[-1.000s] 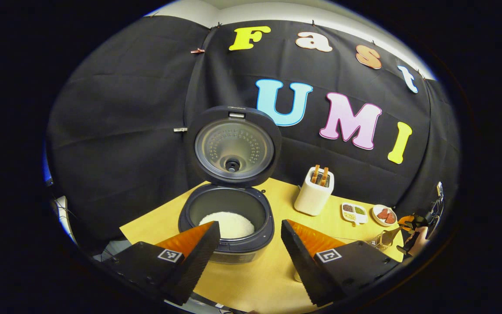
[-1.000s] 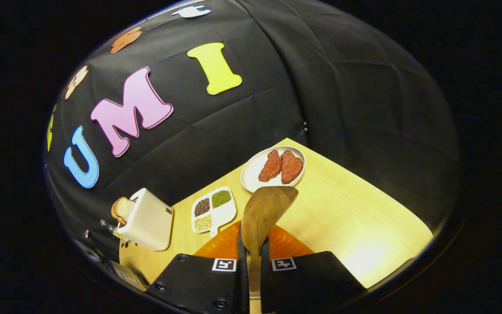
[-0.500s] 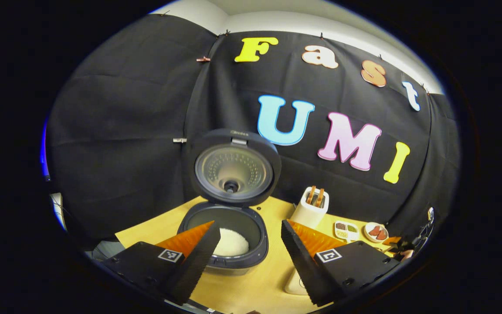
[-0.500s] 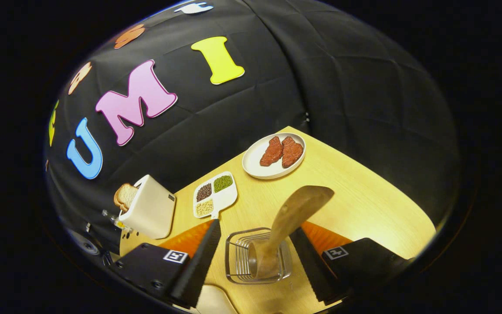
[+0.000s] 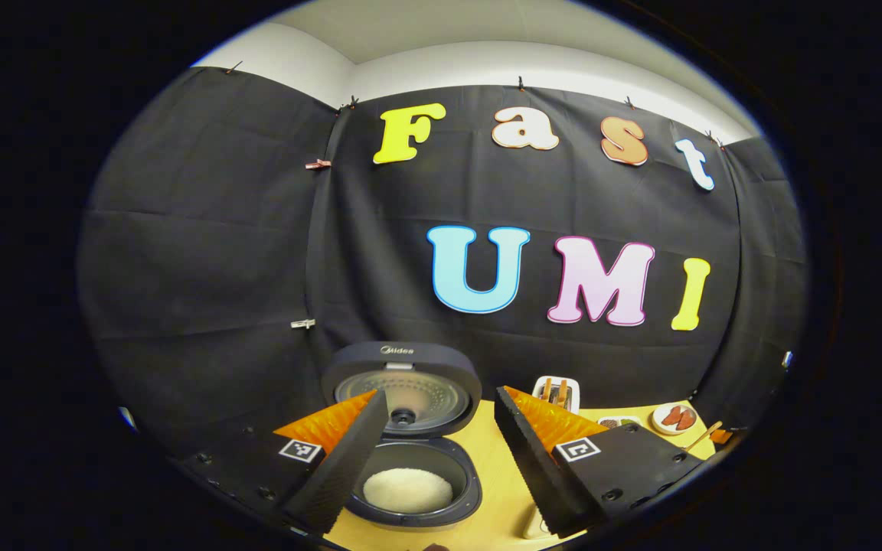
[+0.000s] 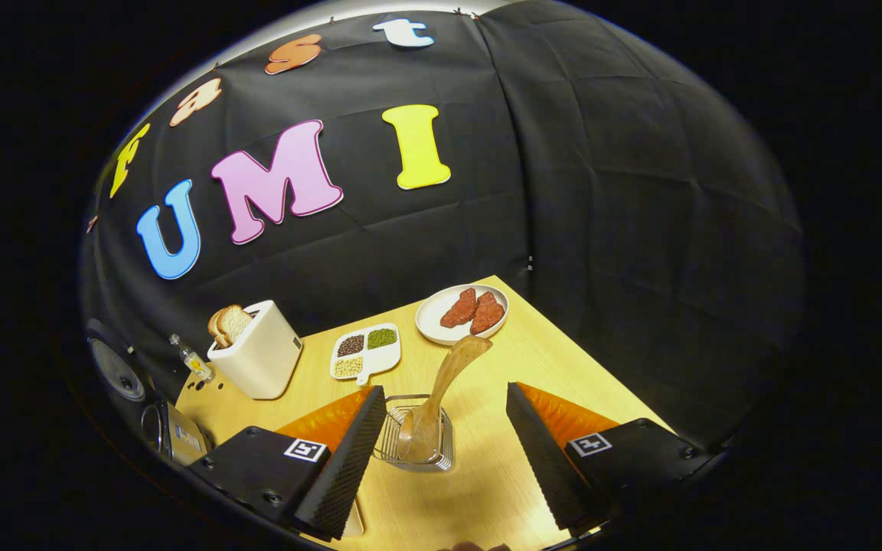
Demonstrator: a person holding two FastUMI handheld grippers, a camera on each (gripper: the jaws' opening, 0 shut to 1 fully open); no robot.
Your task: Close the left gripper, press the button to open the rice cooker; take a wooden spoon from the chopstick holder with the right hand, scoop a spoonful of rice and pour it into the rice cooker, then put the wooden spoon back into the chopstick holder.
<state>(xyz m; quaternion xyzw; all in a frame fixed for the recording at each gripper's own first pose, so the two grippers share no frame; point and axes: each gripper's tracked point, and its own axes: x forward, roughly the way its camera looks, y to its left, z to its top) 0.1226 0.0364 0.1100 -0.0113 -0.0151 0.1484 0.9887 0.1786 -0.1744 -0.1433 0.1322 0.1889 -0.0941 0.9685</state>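
Here the wooden table (image 6: 586,367) spreads beneath both tools, and in the left gripper view the rice cooker (image 5: 410,490) sits low and just ahead of the left gripper (image 5: 432,467), seen in the gap between its two fingers; its lid (image 5: 403,390) stands up at the back, the inner plate facing the camera, and a mound of white rice (image 5: 407,490) lies in the pot. The left gripper's fingers are spread wide with nothing between them. Beyond its right finger, farther off, stand a white toaster (image 5: 558,392) and a small plate with red pieces (image 5: 674,418). In the right gripper view the right gripper (image 6: 441,467) also has its fingers wide apart and grips nothing. Directly ahead of it, framed between the fingers and touching neither, stands the chopstick holder (image 6: 416,444), a small wire basket on the table. The wooden spoon (image 6: 441,386) sits in it, handle end down and bowl up, leaning away from the tool toward the round plate of red meat slices (image 6: 462,312) farther ahead. Ahead and to the left of the left finger lies a white divided dish (image 6: 365,352) with dark, green and pale grains, and further left the toaster (image 6: 256,358) with bread slices poking out of its top. A tiny bottle (image 6: 190,360) stands just beyond the toaster on its far left side.
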